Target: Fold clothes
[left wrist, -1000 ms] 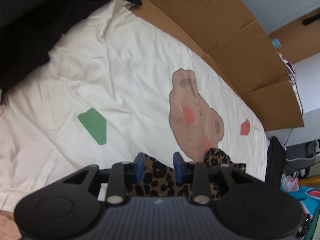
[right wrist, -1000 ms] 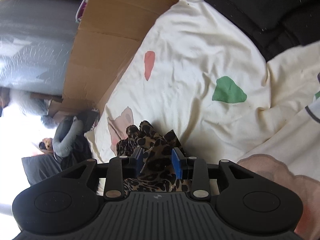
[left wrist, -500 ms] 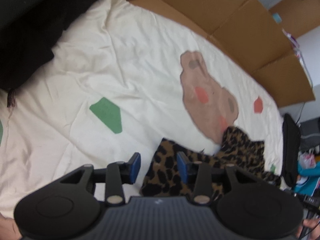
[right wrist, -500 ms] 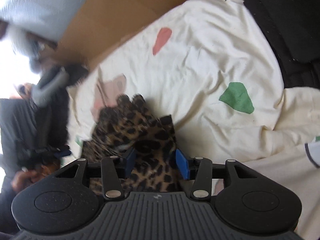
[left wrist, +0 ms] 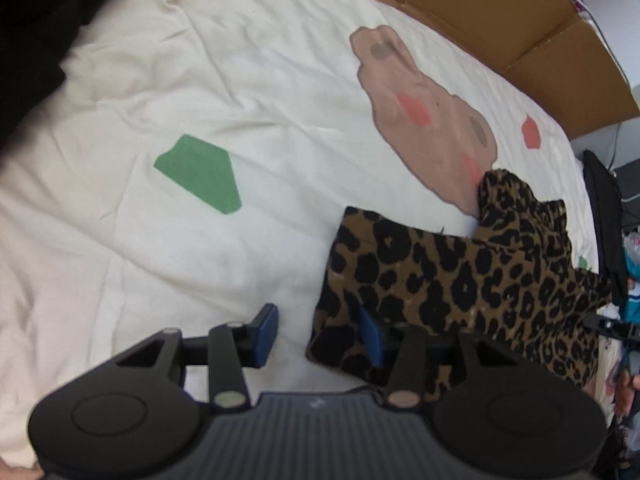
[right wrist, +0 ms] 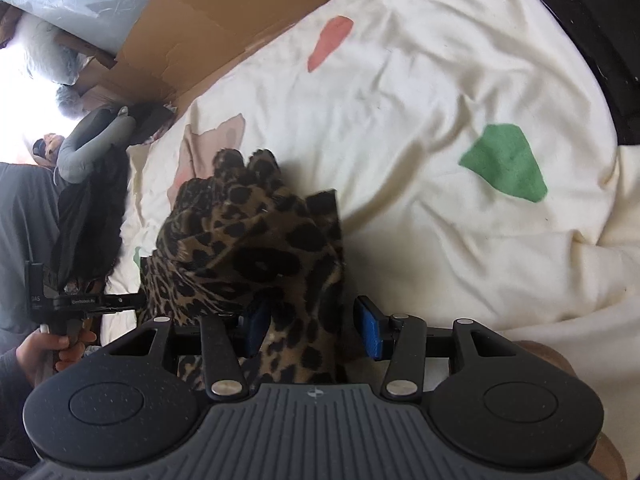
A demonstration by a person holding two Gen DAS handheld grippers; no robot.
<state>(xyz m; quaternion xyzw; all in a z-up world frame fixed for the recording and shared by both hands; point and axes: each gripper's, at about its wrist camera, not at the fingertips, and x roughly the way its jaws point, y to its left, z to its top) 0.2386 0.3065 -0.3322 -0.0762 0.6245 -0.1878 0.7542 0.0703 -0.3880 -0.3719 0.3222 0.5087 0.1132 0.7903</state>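
Both my grippers [left wrist: 316, 330] [right wrist: 314, 328] unclenched | left jaws opening beside leopard garment [left wrist: 460, 276] | regrip far corners on sheet [left wrist: 248, 80], pull flat.

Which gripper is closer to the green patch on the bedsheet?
Left. The left gripper, jaws opening, sits just below the green patch. The right gripper is lower-left of it, past the leopard-print garment.

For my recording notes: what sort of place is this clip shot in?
Most likely a bedroom in a home, fairly cluttered. The leopard-print garment lies on a cream duvet printed with a bear and coloured shapes, flattened cardboard boxes line its far edge, and dark clothing is piled at one end.
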